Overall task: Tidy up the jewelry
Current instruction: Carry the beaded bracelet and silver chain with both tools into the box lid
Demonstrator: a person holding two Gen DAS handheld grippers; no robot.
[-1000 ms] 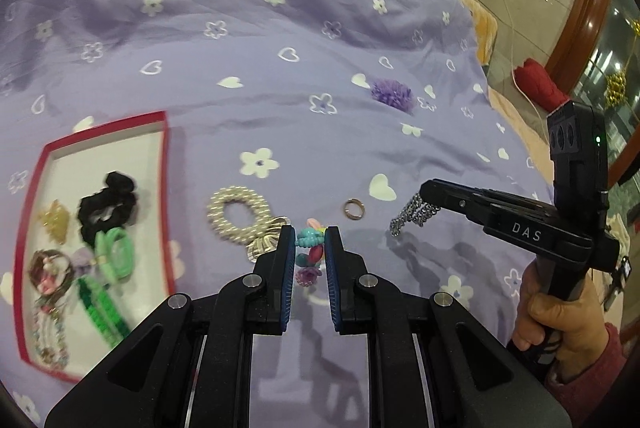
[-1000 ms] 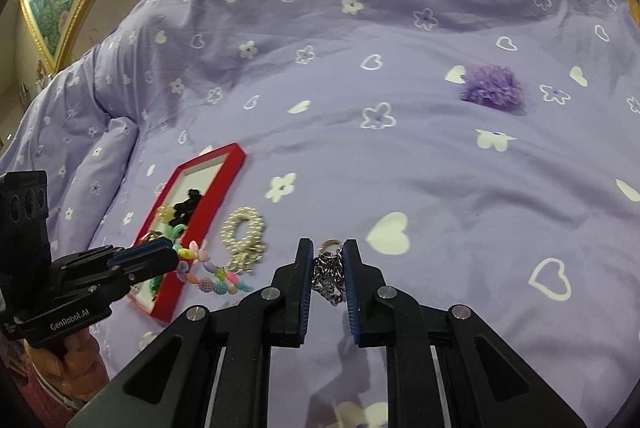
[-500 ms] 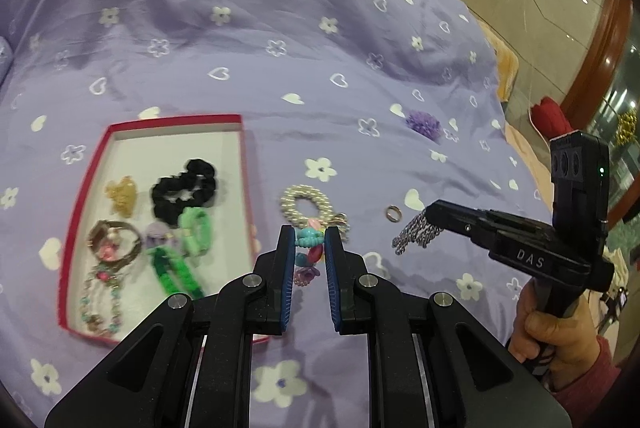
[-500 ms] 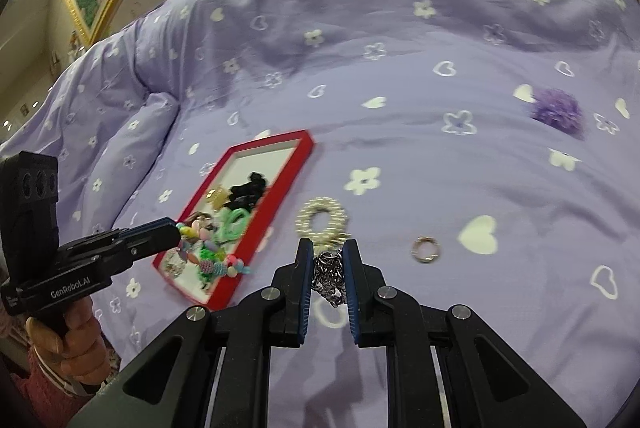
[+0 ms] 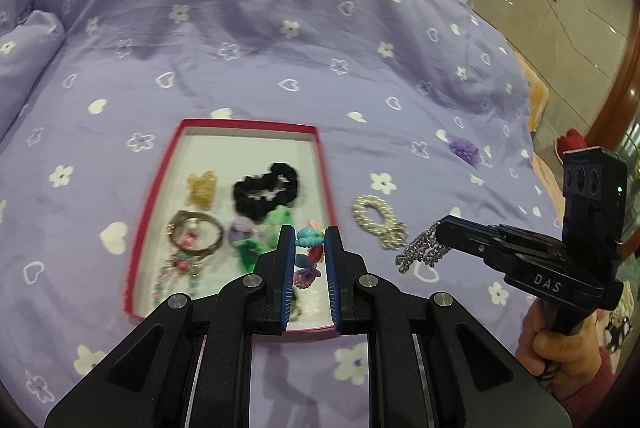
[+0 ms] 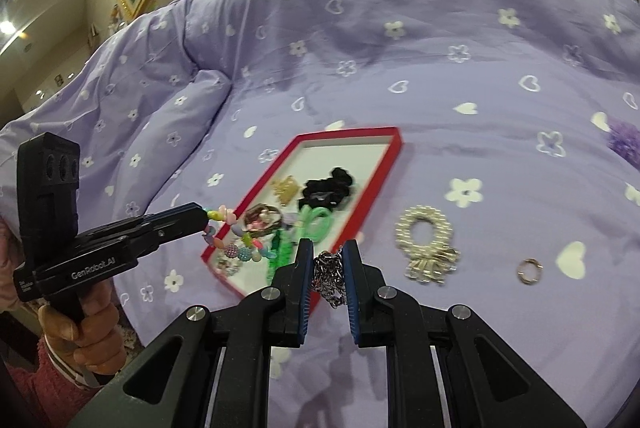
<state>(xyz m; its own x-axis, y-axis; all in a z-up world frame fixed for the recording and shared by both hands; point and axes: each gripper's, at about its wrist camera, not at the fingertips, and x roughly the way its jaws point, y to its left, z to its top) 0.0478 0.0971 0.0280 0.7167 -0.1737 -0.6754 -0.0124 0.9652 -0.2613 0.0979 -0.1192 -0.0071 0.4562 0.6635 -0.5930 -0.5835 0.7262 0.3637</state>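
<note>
Gripping a bead bracelet (image 5: 308,248), the left gripper (image 5: 307,234) hangs over the red tray (image 5: 156,188); the right gripper (image 6: 328,260) clamps a silver chain (image 6: 330,278).

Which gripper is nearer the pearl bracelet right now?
Right. The right gripper, shut on the silver chain, hangs just beside the pearl bracelet. The left gripper, holding the colorful bead bracelet, is over the red tray, farther away.
</note>
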